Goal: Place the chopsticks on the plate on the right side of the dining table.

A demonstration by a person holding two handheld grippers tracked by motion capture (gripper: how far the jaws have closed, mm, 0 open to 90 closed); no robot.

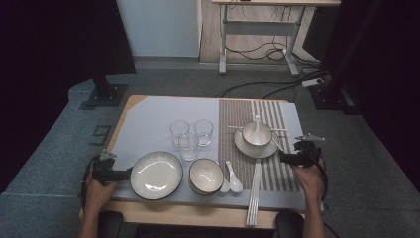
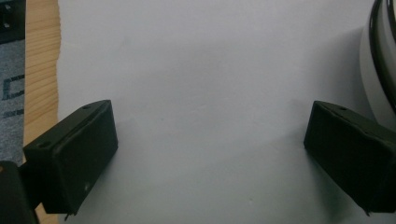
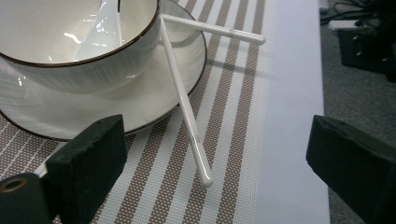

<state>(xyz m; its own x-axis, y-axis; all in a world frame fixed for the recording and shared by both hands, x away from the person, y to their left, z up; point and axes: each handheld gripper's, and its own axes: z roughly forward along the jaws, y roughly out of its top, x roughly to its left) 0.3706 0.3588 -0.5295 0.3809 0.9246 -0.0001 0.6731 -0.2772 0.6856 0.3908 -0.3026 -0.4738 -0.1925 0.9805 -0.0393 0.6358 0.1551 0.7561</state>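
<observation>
Chopsticks (image 3: 187, 112), a white pair, lay crossed on the rim of the saucer (image 3: 154, 98) just ahead of the right gripper (image 3: 215, 154). One stick slanted off the saucer edge onto the striped mat (image 3: 233, 154), and its tip lay between the gripper's two jaws, touching neither. The other stick ran across beyond it, farther from the gripper. The right gripper's jaws stood wide apart with nothing clamped. A bowl (image 3: 79, 51) sat on the saucer ahead and to the left of that gripper, with a white spoon (image 3: 100, 28) leaning inside it.

In the high view the right gripper (image 1: 289, 157) sat just beside the saucer (image 1: 245, 148), at its near right edge, held by the right hand (image 1: 309, 178).

The left gripper (image 2: 210, 154) had its jaws spread wide too, over bare pale table cover (image 2: 196, 70), gripping nothing. The dark rim of a plate (image 2: 380, 60) showed just past its right jaw; whether the jaw touched it could not be told. In the high view that gripper (image 1: 119, 173) lay just beside the plate (image 1: 156, 175), held by the left hand (image 1: 99, 191).

Beyond the plate from the left gripper stood a second bowl (image 1: 205, 176), two spoons (image 1: 232, 181) and another pair of chopsticks (image 1: 255, 191) hanging over the table's near edge. Three glasses (image 1: 190, 136) stood in a cluster farther off.
</observation>
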